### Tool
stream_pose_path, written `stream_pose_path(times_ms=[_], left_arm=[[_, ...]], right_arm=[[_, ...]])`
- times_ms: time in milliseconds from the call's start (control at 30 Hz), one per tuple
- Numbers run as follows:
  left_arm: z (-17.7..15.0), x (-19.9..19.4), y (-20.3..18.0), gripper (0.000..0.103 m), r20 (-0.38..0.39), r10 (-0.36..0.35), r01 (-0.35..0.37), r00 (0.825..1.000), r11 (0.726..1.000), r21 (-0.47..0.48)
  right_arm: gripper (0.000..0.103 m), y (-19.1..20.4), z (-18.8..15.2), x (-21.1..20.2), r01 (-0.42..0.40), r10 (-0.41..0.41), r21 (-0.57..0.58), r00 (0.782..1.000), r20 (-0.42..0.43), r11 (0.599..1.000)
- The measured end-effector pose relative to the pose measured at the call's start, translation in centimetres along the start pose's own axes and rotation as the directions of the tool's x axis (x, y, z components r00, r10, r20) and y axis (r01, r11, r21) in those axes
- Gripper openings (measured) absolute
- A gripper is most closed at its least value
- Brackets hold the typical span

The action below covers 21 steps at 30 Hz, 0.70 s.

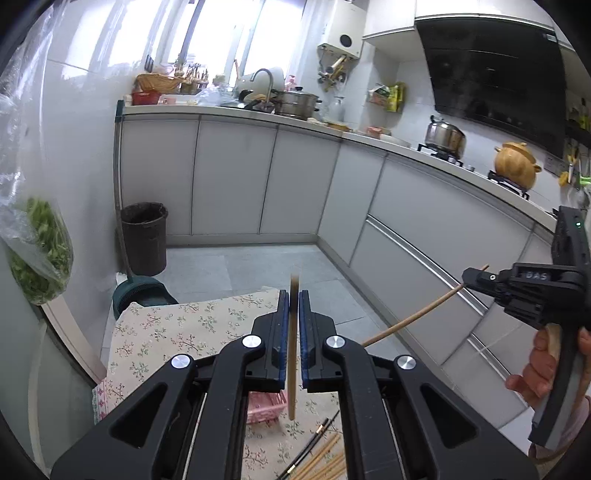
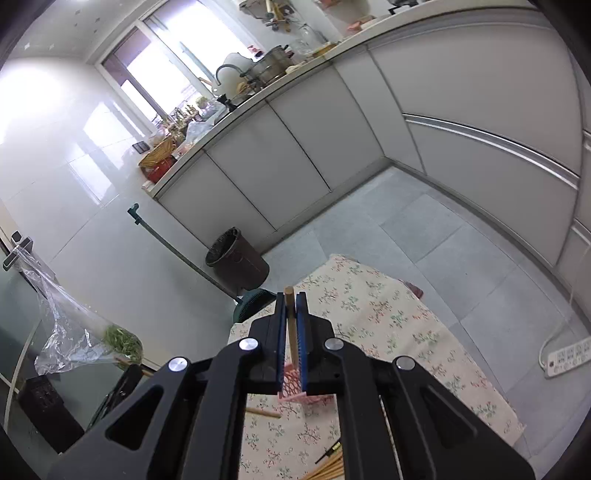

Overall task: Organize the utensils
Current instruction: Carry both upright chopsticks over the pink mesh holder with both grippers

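Left gripper (image 1: pixel 294 306): pinches one wooden chopstick (image 1: pixel 293 350), upright, above the surface (image 1: pixel 155 332)
Right gripper (image 2: pixel 291 308): pinches a second chopstick (image 2: pixel 291 325); also lifted
Pink basket (image 2: pixel 295 387): on the floral cloth; looks empty
Left to do: loose chopsticks (image 1: pixel 321 461) lie near the basket; the task seems only at its beginning

Daylit kitchen, blown-out window (image 1: pixel 221 33), heavy fisheye bend

Daylight floods in from eleven o'clock, washing the glossy wall tiles (image 2: pixel 44 110) with glare. Cabinets (image 1: pixel 236 177) and floor sit evenly lit, shadows soft. Counter lines bow toward the dark rounded corners; the chopstick tip (image 1: pixel 294 284) at centre smears with blur.
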<state>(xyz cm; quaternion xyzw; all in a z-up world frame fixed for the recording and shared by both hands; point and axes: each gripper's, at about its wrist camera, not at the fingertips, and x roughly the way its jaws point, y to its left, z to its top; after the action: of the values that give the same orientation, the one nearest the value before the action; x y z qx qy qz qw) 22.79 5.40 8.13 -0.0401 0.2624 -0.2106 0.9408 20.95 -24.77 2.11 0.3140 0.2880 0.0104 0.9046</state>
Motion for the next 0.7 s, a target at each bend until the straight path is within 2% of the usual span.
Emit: stream_pose_path(times_ms=[167, 233, 333, 433, 500, 533, 567, 600, 633, 700], left_arm=[[-0.8, 3.7, 1.5, 0.005, -0.002, 0.068, -0.068, 0.998, 0.998, -0.016], [-1.4, 4.8, 2.4, 0.005, -0.016, 0.066, -0.067, 0.998, 0.997, -0.043], [-2.1, 3.8, 3.8, 0.005, 0.014, 0.058, -0.057, 0.998, 0.995, -0.083], [-0.8, 1.5, 4.1, 0.006, 0.047, 0.089, -0.087, 0.995, 0.995, -0.048], [-0.1, -0.5, 5.4, 0.011, 0.074, 0.114, -0.108, 0.991, 0.991, -0.085], [0.0, -0.7, 6.4, 0.021, 0.051, 0.146, -0.139, 0.988, 0.983, -0.116], [0.0, -0.4, 7.3, 0.041, 0.013, 0.178, -0.174, 0.984, 0.974, -0.144], [-0.6, 0.6, 9.4, 0.054, -0.089, 0.213, -0.227, 0.973, 0.955, -0.193], [-1.2, 1.6, 10.7, 0.070, -0.154, 0.220, -0.251, 0.963, 0.942, -0.224], [-4.5, 5.3, 15.2, 0.066, -0.358, 0.211, -0.331, 0.910, 0.888, -0.319]], right_arm=[[0.005, 1.3, 0.3, 3.1, -0.017, 0.016, -0.044, 1.000, -0.023, 0.999], [0.005, 1.5, 0.0, 4.6, -0.023, 0.021, -0.051, 0.999, -0.049, 0.998], [0.005, 1.7, -0.9, 6.7, -0.023, 0.017, -0.072, 0.997, -0.079, 0.997], [0.005, 2.3, -1.4, 8.2, -0.023, 0.013, -0.109, 0.996, -0.092, 0.994], [0.005, 3.0, -1.7, 8.9, -0.030, 0.017, -0.129, 0.995, -0.099, 0.991], [0.005, 3.3, -1.9, 9.1, -0.033, 0.019, -0.135, 0.994, -0.103, 0.990], [0.005, 3.6, -2.0, 9.4, -0.036, 0.021, -0.139, 0.994, -0.107, 0.990], [0.005, 3.8, -2.2, 9.6, -0.043, 0.028, -0.140, 0.993, -0.111, 0.989], [0.005, 4.1, -2.4, 9.7, -0.048, 0.032, -0.141, 0.993, -0.113, 0.989], [0.005, 4.3, -2.8, 9.8, -0.053, 0.039, -0.135, 0.993, -0.108, 0.989]])
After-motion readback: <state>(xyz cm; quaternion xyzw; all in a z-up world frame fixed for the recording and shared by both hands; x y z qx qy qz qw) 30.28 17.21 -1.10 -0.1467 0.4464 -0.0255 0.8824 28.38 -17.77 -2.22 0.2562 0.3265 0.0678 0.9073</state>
